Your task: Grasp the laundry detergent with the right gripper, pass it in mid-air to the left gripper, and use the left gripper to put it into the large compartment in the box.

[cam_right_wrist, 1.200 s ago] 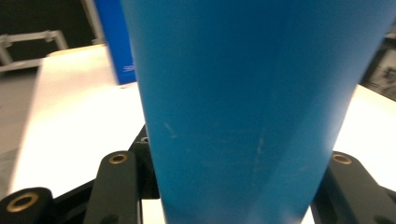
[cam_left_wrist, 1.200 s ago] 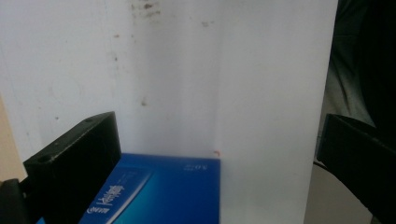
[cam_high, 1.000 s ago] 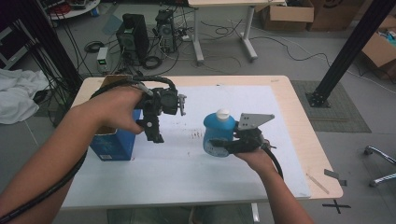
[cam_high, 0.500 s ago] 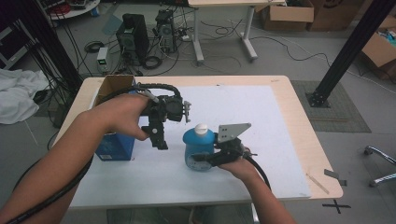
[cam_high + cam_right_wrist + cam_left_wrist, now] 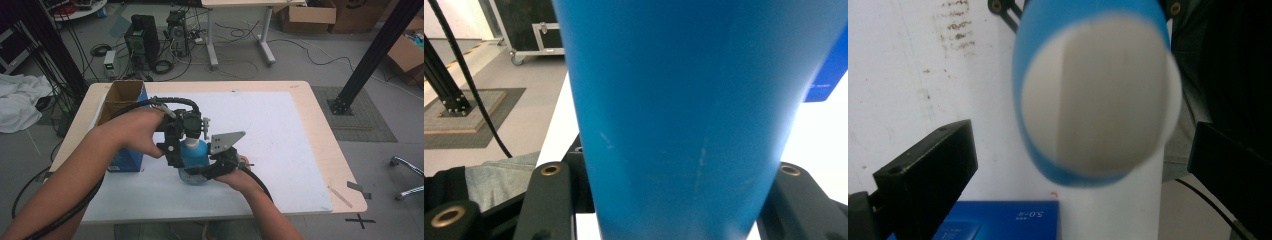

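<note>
While clamped low, blue bottle | long axis upright | white cap topmost

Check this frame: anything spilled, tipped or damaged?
Nothing spilled or broken. The blue bottle stands upright in the right gripper, white cap on, with the left gripper open just above the cap. Only oddity: dark smudges on the white table cover. The blue box sits untouched.

Even, bright overhead light; soft shadows on the bench. High view sharp. Both gripper views blur the close blue bottle; its white cap is defocused.
</note>
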Demonstrator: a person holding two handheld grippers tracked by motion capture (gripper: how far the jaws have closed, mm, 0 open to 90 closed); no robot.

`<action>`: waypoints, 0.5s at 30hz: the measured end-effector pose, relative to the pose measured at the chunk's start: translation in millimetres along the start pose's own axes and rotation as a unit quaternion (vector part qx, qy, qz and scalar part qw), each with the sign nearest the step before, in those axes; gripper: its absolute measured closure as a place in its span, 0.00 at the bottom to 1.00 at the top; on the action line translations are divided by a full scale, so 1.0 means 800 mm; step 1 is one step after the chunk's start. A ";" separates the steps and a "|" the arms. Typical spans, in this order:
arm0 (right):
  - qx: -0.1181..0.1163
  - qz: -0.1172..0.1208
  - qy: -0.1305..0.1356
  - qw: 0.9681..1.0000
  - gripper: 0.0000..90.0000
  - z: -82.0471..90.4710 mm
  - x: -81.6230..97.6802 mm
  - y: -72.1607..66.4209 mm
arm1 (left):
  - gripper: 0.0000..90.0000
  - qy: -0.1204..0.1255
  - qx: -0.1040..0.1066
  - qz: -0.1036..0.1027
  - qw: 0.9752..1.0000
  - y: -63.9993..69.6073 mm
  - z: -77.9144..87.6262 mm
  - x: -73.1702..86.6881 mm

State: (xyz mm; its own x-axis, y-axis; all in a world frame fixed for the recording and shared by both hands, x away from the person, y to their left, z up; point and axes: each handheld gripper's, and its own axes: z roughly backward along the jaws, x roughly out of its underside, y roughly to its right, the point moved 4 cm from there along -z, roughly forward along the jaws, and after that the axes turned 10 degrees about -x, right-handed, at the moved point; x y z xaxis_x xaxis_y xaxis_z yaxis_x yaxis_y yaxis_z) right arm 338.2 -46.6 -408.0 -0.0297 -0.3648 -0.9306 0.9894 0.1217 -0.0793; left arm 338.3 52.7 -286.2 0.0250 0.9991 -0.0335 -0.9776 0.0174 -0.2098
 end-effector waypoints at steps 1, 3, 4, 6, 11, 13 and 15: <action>0.000 0.000 0.000 1.000 0.51 0.000 0.000 0.000 | 0.00 0.000 0.000 0.000 1.000 0.000 0.000 0.000; -0.002 0.001 -0.001 1.000 0.51 -0.005 -0.001 0.000 | 0.00 0.001 -0.002 -0.001 1.000 0.001 -0.001 -0.001; -0.004 0.001 -0.001 1.000 0.51 -0.009 -0.002 0.001 | 0.01 0.000 -0.005 -0.004 1.000 0.001 -0.003 -0.002; -0.004 0.002 0.002 1.000 0.51 -0.013 -0.004 0.002 | 0.01 -0.004 -0.005 -0.007 1.000 0.002 -0.005 -0.003; -0.006 0.009 0.006 1.000 0.51 -0.018 -0.008 0.004 | 0.01 -0.009 -0.004 -0.006 1.000 0.004 -0.009 -0.004; -0.007 0.010 0.007 1.000 0.51 -0.020 -0.010 0.004 | 0.01 -0.010 -0.005 -0.008 1.000 0.005 -0.010 -0.003; -0.007 0.016 0.007 1.000 0.51 -0.023 -0.013 0.004 | 0.01 -0.012 -0.007 -0.006 1.000 0.005 -0.011 -0.001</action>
State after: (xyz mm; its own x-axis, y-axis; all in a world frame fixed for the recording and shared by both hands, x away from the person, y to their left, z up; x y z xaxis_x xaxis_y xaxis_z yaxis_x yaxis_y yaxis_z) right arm 339.5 -25.6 -404.9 -0.0002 -0.3469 -0.9379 0.9879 0.1456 -0.0541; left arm 336.2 51.8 -295.7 0.0315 0.9995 -0.0066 -0.9741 0.0292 -0.2240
